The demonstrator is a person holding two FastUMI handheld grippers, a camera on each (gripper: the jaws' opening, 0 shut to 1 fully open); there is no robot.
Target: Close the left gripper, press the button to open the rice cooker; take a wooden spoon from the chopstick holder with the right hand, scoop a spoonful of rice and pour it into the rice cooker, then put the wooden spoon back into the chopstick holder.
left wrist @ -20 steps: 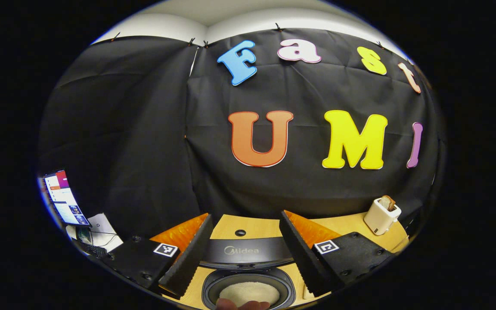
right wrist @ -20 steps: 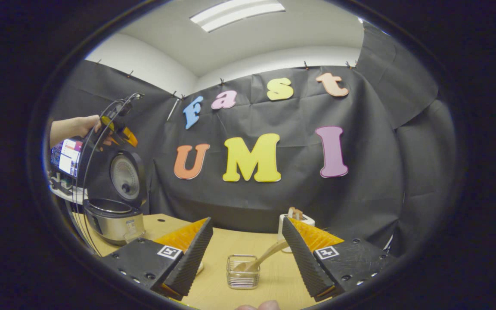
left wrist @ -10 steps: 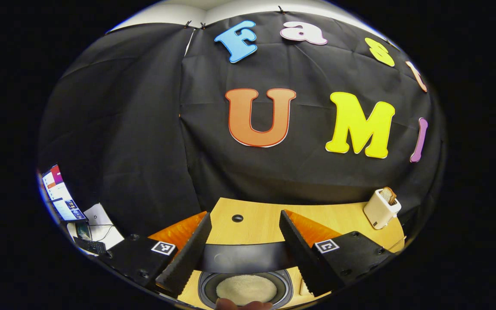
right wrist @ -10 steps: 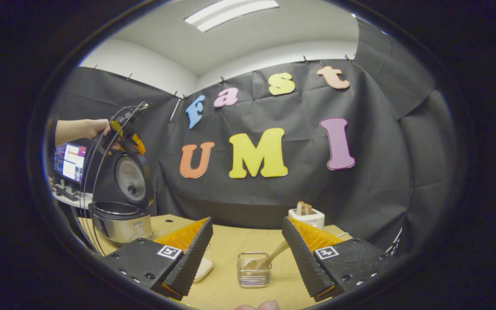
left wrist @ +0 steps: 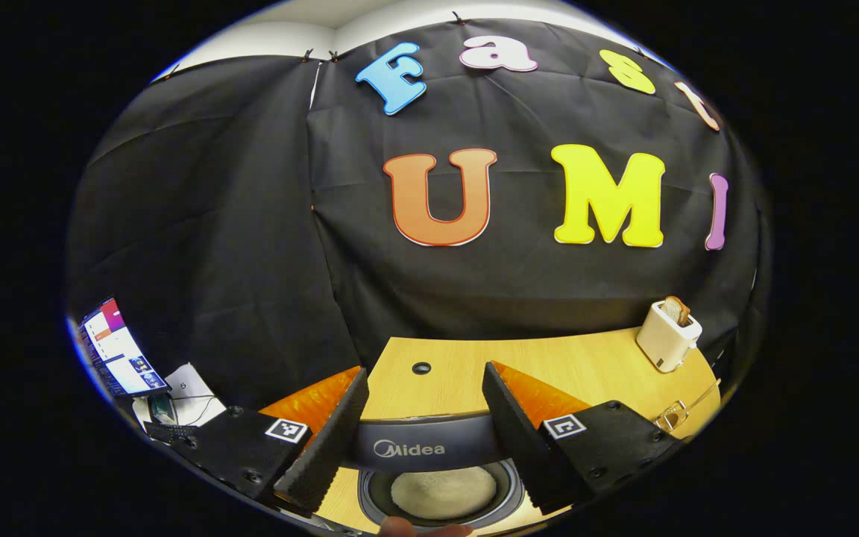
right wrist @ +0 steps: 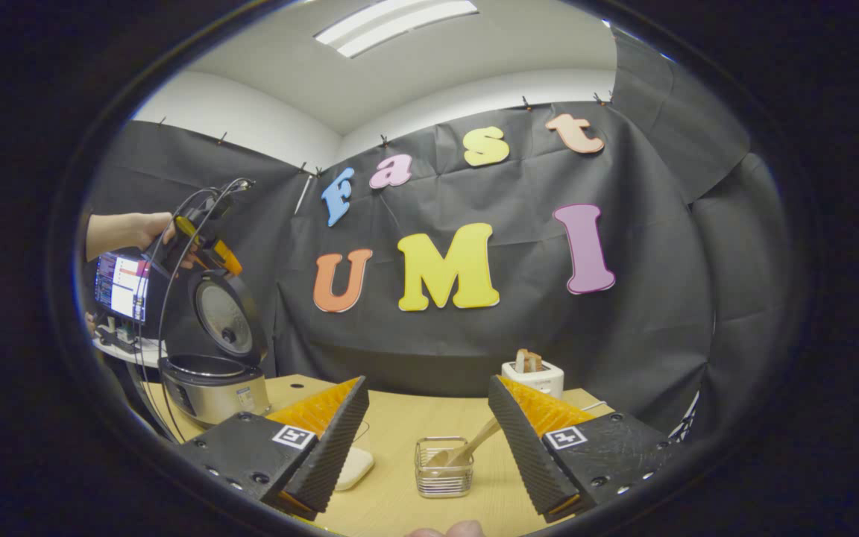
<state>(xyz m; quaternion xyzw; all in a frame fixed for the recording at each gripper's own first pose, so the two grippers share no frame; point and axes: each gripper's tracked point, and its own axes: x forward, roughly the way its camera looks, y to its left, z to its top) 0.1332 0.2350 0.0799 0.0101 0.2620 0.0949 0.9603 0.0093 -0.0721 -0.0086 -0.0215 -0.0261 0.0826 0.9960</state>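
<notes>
Table point(right wrist: 392, 440) first: it runs wide across the booth, and the rice cooker point(right wrist: 213, 377) sits at its far left w/ the lid up, so the button press looks done. In the left gripper view we're above the rice cooker point(left wrist: 441, 477), and the pot holds a pale mound, prob. rice. Left gripper point(left wrist: 422, 432) has its fingers spread wide w/ nothing between them.

Step in hand, as we judge it: fetch the spoon. The chopstick holder point(right wrist: 443, 468), a small wire basket, stands near us at centre; the wooden spoon point(right wrist: 467, 450) leans in it, handle tilting up to the right. Right gripper point(right wrist: 426, 440) is spread wide, holding nothing, not yet at the handle.

To do it well, we come down along the handle's tilt, pinch the free upper end, and lift along that slant so the basket doesn't tip.
</notes>
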